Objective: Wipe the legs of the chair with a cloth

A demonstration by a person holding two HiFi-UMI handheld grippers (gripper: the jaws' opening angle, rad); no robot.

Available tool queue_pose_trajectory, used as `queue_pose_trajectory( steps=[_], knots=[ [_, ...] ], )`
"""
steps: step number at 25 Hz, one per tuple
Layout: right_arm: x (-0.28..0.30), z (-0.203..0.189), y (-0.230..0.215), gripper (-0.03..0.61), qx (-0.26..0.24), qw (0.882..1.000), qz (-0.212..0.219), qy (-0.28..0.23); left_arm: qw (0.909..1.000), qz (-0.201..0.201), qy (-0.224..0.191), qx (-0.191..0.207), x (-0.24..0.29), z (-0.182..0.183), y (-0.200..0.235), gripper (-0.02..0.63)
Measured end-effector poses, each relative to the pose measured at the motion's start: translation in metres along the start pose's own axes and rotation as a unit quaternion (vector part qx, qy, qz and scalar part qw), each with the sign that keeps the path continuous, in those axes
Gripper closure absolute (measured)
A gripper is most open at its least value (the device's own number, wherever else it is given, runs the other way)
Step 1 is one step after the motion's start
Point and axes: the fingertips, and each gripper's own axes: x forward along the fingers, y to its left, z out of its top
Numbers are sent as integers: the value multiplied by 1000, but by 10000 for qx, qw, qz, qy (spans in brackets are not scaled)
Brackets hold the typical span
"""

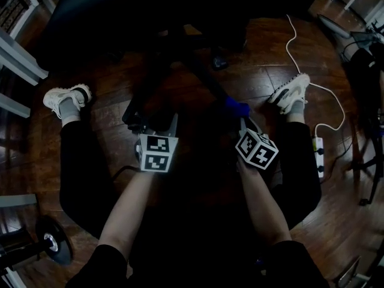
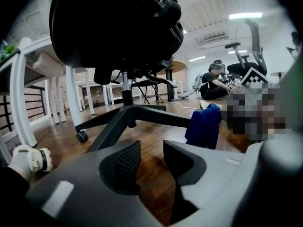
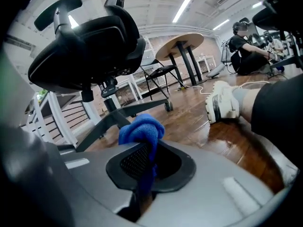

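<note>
A black office chair [image 1: 150,5] stands in front of me, its dark star base [image 1: 180,77] spread over the wood floor. In the left gripper view a base leg [image 2: 142,115] runs across just beyond my left gripper [image 2: 151,150], whose jaws stand apart with only floor between them. My right gripper [image 3: 149,150] is shut on a blue cloth [image 3: 141,129], which bunches up above the pads. In the head view the cloth [image 1: 237,108] sits at the right gripper's tip [image 1: 241,114], near a chair leg. The left gripper [image 1: 150,122] hovers beside the base.
My two white shoes [image 1: 66,98] [image 1: 291,92] flank the chair base. A white cable and power strip [image 1: 318,155] lie at the right. A weight [image 1: 54,245] rests near the bottom left. White desk legs [image 2: 19,103] stand left, and a round table [image 3: 180,39] behind.
</note>
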Motion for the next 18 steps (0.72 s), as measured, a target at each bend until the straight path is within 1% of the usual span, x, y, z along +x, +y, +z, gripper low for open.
queue_pose_trajectory(
  steps=[2, 4, 6, 9, 11, 13, 15, 18],
  knots=[
    [1, 7, 11, 546, -3, 9993, 363, -51, 9999, -89, 44, -116, 0, -4, -4, 462],
    [4, 17, 37, 546, -163, 9965, 808, -138, 9996, -135, 66, -249, -1, -6, -4, 462],
    [13, 27, 66, 546, -518, 9924, 1100, -209, 9993, -140, 59, -332, -4, -7, -2, 463],
    [37, 43, 111, 546, -1159, 9837, 1353, -243, 9991, -168, 91, -384, -9, -13, -2, 463],
    [59, 55, 137, 545, -1517, 9783, 1383, -295, 9988, -189, 89, -441, -13, -16, 0, 463],
    [82, 64, 154, 545, -1817, 9741, 1325, -237, 9983, -150, -9, -555, -19, -17, 5, 463],
    [101, 65, 161, 545, -2118, 9698, 1205, -82, 9973, -86, -130, -722, -24, -18, 11, 463],
    [119, 75, 160, 545, -2329, 9683, 881, -221, 9958, -32, -136, -904, -27, -20, 19, 463]
  ],
)
